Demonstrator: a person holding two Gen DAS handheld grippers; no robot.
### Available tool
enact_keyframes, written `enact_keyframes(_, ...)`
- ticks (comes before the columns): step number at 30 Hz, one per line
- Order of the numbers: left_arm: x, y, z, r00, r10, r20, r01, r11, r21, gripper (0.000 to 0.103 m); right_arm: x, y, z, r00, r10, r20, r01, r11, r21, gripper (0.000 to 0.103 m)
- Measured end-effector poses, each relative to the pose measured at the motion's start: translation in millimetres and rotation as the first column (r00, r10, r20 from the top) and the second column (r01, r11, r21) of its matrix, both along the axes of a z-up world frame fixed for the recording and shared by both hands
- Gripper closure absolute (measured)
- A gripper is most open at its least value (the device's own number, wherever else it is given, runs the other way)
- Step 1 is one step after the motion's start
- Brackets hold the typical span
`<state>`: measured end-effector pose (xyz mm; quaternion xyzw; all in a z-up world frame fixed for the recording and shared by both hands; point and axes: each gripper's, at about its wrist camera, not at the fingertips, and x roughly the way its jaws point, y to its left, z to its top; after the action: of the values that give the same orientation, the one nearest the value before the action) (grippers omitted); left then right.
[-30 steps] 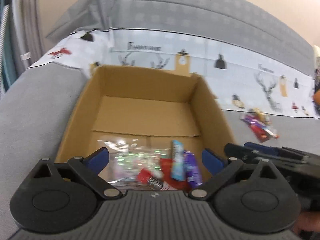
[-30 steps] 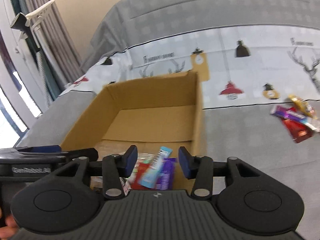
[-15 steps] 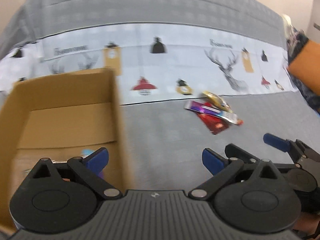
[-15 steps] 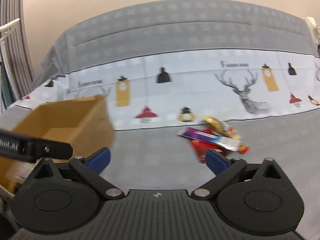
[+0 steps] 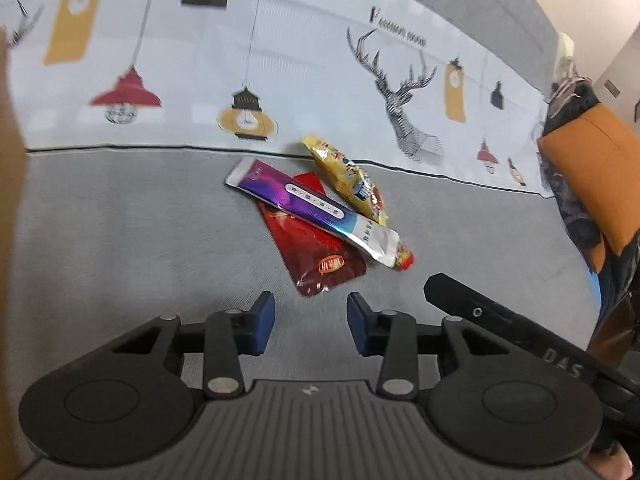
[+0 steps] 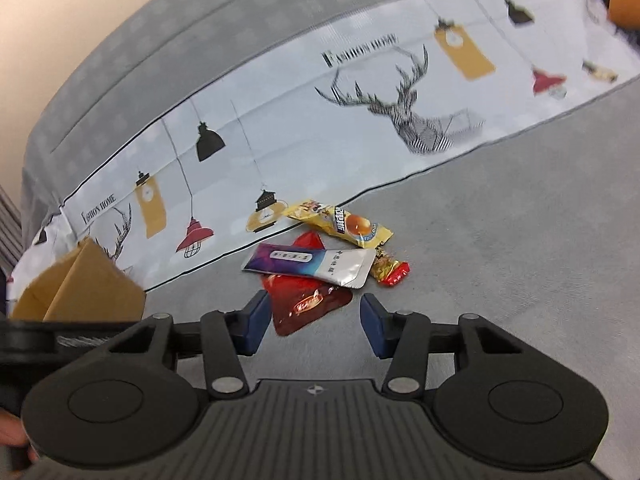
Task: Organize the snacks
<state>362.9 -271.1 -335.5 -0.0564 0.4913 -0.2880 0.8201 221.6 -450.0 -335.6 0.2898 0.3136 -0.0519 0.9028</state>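
Observation:
A small pile of snacks lies on the grey bed cover: a red packet (image 5: 316,240) (image 6: 308,300) at the bottom, a purple and silver sachet (image 5: 308,204) (image 6: 312,262) across it, and a yellow wrapped bar (image 5: 348,182) (image 6: 344,222) behind. My left gripper (image 5: 310,328) is open and empty, just short of the red packet. My right gripper (image 6: 314,322) is open and empty, its fingers on either side of the red packet's near end. The cardboard box (image 6: 80,284) stands to the left.
A printed white band with deer and lamps (image 5: 280,60) runs behind the snacks. An orange and dark cushion (image 5: 592,168) lies at the right. The box wall fills the left edge of the left wrist view (image 5: 8,200). The right gripper's body (image 5: 500,320) reaches in beside my left gripper.
Both grippers swung right from over the box to the snack pile and moved close to it. Both jaws narrowed but stay open and empty.

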Motion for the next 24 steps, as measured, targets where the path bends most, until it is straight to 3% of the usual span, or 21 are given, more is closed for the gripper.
enact_keyframes(6, 35.5, -23.4, -35.0, 0.996, 0.026, -0.081, -0.029, 0.999, -0.034, 0.059, 36.6, -25.5, -31.8, 0.999, 0.031, -0.038, -0.027, 0.993, 0.116, 0.051)
enact_keyframes(11, 46.1, -39.6, -39.7, 1.000, 0.001, -0.023, -0.002, 0.999, -0.042, 0.059, 59.1, -40.3, -57.1, 0.997, 0.052, -0.060, -0.042, 0.986, 0.164, 0.051)
enact_keyframes(12, 46.5, -41.2, -40.0, 1.000, 0.001, -0.012, -0.002, 0.999, -0.037, 0.065, 61.3, -42.6, -59.3, 0.998, 0.050, -0.046, -0.041, 0.983, 0.178, 0.051)
enact_keyframes(13, 47.7, -43.3, -40.4, 1.000, 0.007, 0.000, -0.007, 1.000, -0.019, 0.082, 63.7, -44.3, -60.4, 0.998, 0.046, -0.034, -0.039, 0.982, 0.185, 0.051)
enact_keyframes(15, 51.7, -42.6, -43.7, 1.000, 0.020, -0.005, -0.020, 1.000, -0.007, 0.103, 65.9, -47.0, -62.1, 0.999, 0.026, -0.023, -0.021, 0.977, 0.211, 0.051)
enact_keyframes(18, 58.8, -33.1, -47.8, 0.998, 0.040, -0.055, -0.043, 0.997, -0.063, 0.103, 65.9, -51.2, -64.9, 1.000, -0.003, -0.008, 0.005, 0.963, 0.268, 0.051)
enact_keyframes(22, 59.4, -29.8, -42.4, 0.998, 0.057, -0.027, -0.058, 0.998, -0.033, 0.103, 65.7, -54.8, -68.8, 0.999, -0.037, 0.003, 0.034, 0.952, 0.306, 0.051)
enact_keyframes(24, 65.2, -27.1, -44.1, 0.996, 0.067, -0.059, -0.070, 0.996, -0.046, 0.103, 65.2, -58.3, -71.2, 0.998, -0.062, 0.009, 0.056, 0.945, 0.322, 0.051)
